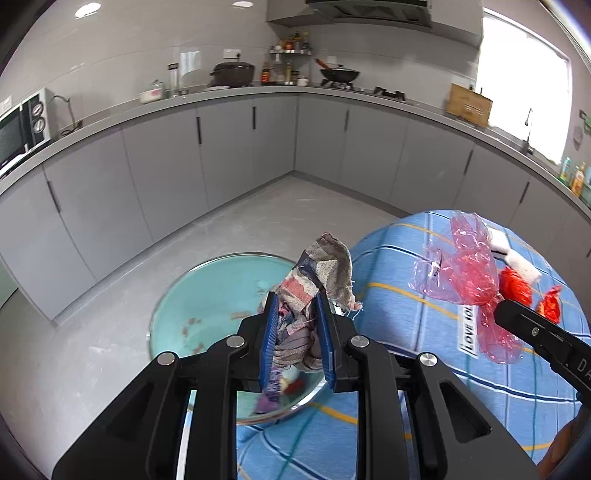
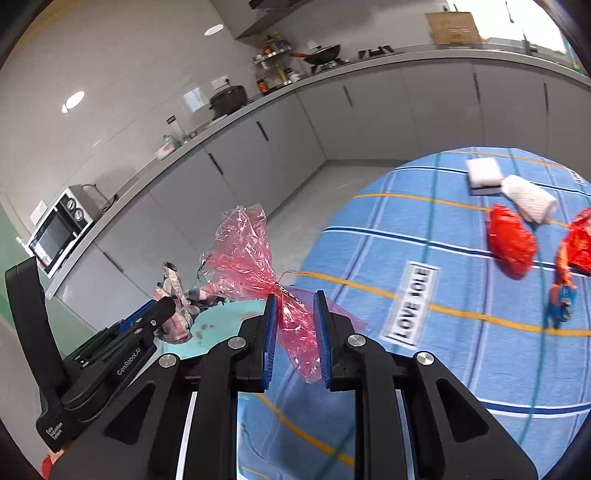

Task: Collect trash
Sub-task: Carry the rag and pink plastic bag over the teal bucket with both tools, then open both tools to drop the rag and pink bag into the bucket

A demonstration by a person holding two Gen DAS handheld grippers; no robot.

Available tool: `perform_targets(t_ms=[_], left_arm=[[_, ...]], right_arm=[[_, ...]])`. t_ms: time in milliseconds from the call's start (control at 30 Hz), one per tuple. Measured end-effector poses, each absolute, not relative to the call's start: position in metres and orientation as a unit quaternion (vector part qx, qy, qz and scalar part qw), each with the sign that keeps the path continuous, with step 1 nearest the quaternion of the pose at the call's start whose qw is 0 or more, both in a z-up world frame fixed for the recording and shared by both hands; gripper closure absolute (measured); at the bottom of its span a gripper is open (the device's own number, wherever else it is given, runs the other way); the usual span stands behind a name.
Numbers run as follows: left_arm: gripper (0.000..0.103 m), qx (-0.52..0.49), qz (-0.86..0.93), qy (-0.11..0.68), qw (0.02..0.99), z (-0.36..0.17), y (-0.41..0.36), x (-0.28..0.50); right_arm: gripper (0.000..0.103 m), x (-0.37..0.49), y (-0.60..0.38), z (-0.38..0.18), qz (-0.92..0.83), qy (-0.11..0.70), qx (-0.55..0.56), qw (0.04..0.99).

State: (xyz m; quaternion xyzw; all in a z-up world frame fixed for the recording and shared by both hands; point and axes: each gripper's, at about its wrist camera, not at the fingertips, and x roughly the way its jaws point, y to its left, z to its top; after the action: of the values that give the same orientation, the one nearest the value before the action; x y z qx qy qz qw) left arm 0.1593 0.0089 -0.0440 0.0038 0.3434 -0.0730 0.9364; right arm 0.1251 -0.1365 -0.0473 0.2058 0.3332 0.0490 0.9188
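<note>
I stand in a kitchen with grey cabinets (image 1: 236,155) that run along two walls and meet in a corner. The floor (image 1: 258,218) is pale grey and smooth. On the long grey countertop (image 1: 155,105) I see a white microwave (image 1: 22,129) at the left, a dark pot (image 1: 232,74), a rack of bottles (image 1: 290,59) in the corner, and a black wok (image 1: 340,75) on the stove. A range hood (image 1: 369,11) hangs above it. At the right a bright window (image 1: 524,81) gives strong daylight, and round lamps (image 1: 87,9) shine in the ceiling.
</note>
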Motion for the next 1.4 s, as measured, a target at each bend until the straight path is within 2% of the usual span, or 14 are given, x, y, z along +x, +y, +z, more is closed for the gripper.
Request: perform_targets(t_ms=[533,1267,1367,1400], left_arm=[[0.082,-0.011,-0.028,0.367,0.930,-0.066,0.061,0.182],[0.082,-0.007,-0.013,0.418,0.908,-0.115,0.076,0.217],[0.081,-0.003,-0.016,0.423,0.906,-0.119,0.074,0.222],[0.079,-0.001,-0.016,0.424,0.905,-0.120,0.073,0.223]], right_arm=[[0.082,0.174,-0.065,-0.067,0.075,0.360,0.195,0.909],[0.082,0.215,-0.039,-0.108,0.092,0.419,0.200,0.881],[0.079,0.217,-0.032,-0.108,0.112,0.424,0.198,0.877],[0.075,0.217,-0.030,-0.110,0.120,0.428,0.197,0.874]])
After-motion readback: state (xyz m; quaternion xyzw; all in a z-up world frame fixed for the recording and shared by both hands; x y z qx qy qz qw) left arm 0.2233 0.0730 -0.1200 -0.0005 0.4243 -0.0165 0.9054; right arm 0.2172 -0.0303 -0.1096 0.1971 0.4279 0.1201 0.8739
